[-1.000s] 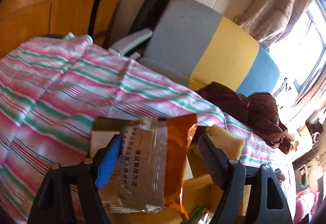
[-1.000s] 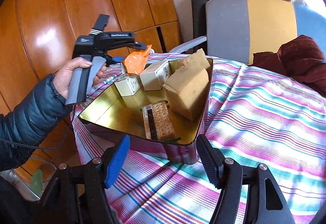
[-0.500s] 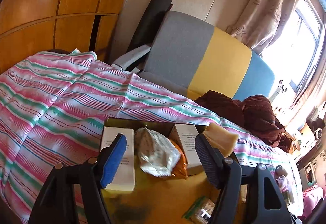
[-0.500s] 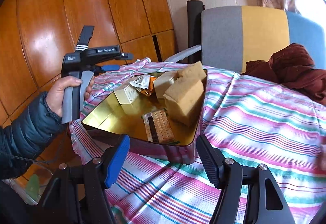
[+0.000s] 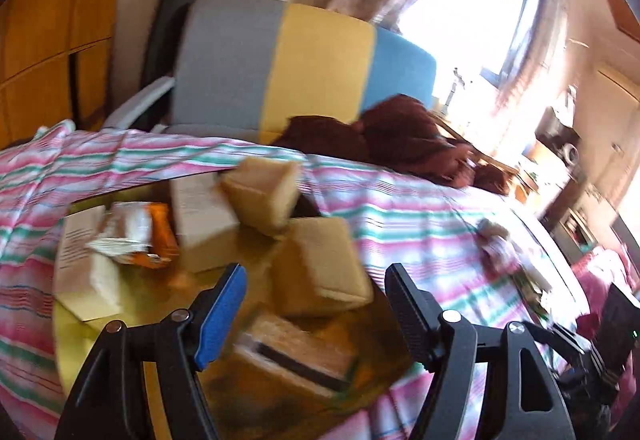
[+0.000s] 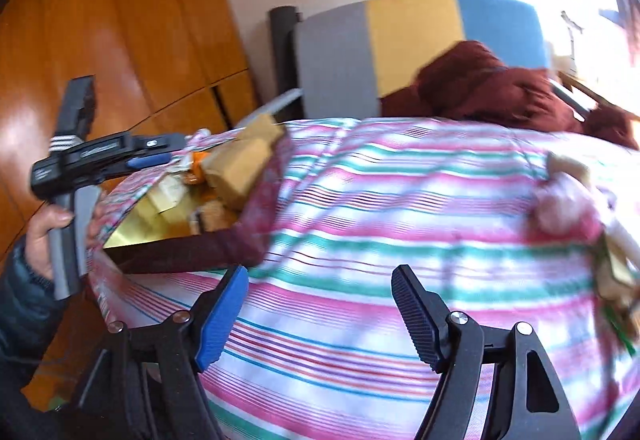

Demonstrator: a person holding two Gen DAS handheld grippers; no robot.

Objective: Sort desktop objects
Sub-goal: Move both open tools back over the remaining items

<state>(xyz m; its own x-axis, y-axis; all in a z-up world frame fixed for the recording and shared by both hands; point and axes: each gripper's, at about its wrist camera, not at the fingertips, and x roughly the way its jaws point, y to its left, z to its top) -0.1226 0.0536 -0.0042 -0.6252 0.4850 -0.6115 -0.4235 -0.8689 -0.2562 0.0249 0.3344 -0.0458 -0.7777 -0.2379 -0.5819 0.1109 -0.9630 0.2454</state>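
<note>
Left gripper [image 5: 316,304] hangs over the gold tray [image 5: 80,352], fingers spread wide, empty — sponge blocks [image 5: 320,264], boxes and an orange packet [image 5: 160,236] crowd inside. Right gripper [image 6: 320,312], also gaping, sits above striped cloth [image 6: 400,208]; blurred items [image 6: 592,224] at three o'clock.

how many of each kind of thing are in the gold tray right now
Tan sponge blocks: 2
White cardboard boxes: 2
Orange and silver snack packet: 1
Wrapped cracker pack: 1
Total: 6, all in the gold tray
</note>
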